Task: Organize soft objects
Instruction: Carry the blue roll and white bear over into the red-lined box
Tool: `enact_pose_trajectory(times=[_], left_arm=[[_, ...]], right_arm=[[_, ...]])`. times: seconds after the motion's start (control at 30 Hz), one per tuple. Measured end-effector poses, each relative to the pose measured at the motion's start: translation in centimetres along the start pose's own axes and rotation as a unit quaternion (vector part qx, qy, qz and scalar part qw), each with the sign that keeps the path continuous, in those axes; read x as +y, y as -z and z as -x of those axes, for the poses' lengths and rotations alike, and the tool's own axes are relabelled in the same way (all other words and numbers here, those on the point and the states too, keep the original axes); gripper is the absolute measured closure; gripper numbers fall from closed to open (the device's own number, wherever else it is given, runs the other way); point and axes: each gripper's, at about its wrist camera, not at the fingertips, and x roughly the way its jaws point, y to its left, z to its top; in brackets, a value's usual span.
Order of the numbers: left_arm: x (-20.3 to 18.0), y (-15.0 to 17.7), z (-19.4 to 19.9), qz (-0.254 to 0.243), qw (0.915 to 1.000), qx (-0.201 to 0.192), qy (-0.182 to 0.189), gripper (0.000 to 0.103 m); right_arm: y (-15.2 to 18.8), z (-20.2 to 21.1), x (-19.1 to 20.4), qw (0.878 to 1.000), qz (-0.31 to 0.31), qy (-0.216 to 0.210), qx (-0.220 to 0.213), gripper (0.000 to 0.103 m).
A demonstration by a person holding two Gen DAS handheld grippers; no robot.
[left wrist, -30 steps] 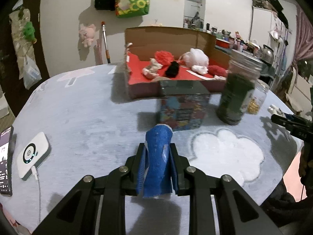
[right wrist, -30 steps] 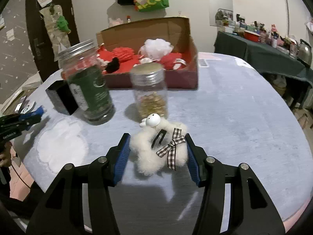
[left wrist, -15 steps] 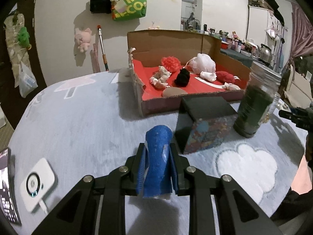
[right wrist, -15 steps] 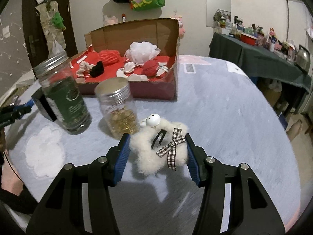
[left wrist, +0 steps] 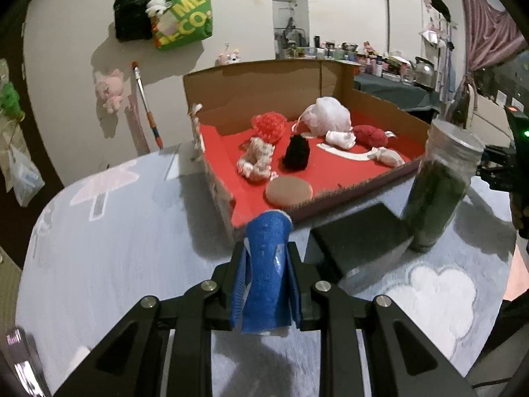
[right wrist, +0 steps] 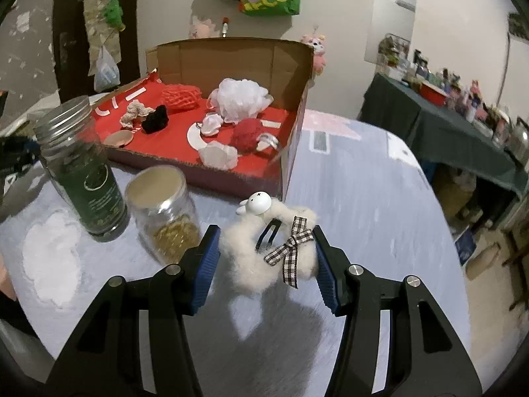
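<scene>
My left gripper (left wrist: 266,264) is shut on a blue sponge (left wrist: 267,264), held above the table just short of the near left corner of the cardboard box (left wrist: 231,86). The box has a red floor and holds several soft items: a white pouf (left wrist: 329,115), a red one (left wrist: 269,125), a black one (left wrist: 297,152). My right gripper (right wrist: 266,254) is shut on a fluffy white hair scrunchie (right wrist: 251,254) with a checked bow, held above the table near the box's near right corner (right wrist: 284,172).
A tall dark-green jar (right wrist: 82,172) and a short glass jar with golden contents (right wrist: 165,211) stand in front of the box. A black-lidded tin (left wrist: 360,231) sits beside the green jar (left wrist: 436,192). The table has a grey cloth (right wrist: 363,198) with white cloud prints.
Both grippers have moved forward toward the box, each still holding its item. The box looks larger and nearer in both views.
</scene>
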Motion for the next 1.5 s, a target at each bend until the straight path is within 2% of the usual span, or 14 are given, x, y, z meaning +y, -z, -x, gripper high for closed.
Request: enact_pose_trajectory(times=[0.27,0.47,0.6,0.8,0.93,1.1,1.23,1.5], left_arm=[[-0.2,-4.0,-0.8,-0.034,0.9991,-0.002,0.026,0.079],[-1.2,-7.3,-2.6,-0.044,0.9969,0.018,0.062,0.079],[-2.1,-9.3,-4.4,-0.041,0.9950,0.040,0.082,0.079],[-3.7,-11.6,-7.6,-0.047,0.9895,0.081,0.110,0.079],[-4.9,-12.8,-9.6,-0.060,0.9839,0.116,0.122,0.079],[-6.2,-13.5,-12.2,-0.085,0.9751,0.162,0.125,0.079],[-6.8,-13.6,-13.7,-0.097,0.9700,0.183,0.126,0.079],[-7.1,-13.4,-16.1,-0.112,0.9630,0.218,0.113,0.079]], right_arm=[[-3.2,-0.5,-0.4,0.999,0.038,-0.018,-0.005,0.051],[-6.2,-0.8,-0.2,0.997,0.043,-0.069,-0.012,0.051],[-8.5,-2.0,0.4,0.992,0.039,-0.121,-0.003,0.051],[-11.4,-5.6,2.5,0.979,0.045,-0.194,0.046,0.051],[-12.8,-8.1,3.9,0.970,0.055,-0.220,0.087,0.051],[-13.8,-11.1,5.3,0.958,0.071,-0.238,0.144,0.051],[-13.8,-13.8,6.0,0.948,0.071,-0.247,0.188,0.051],[-13.7,-16.4,6.6,0.938,0.072,-0.249,0.228,0.051]])
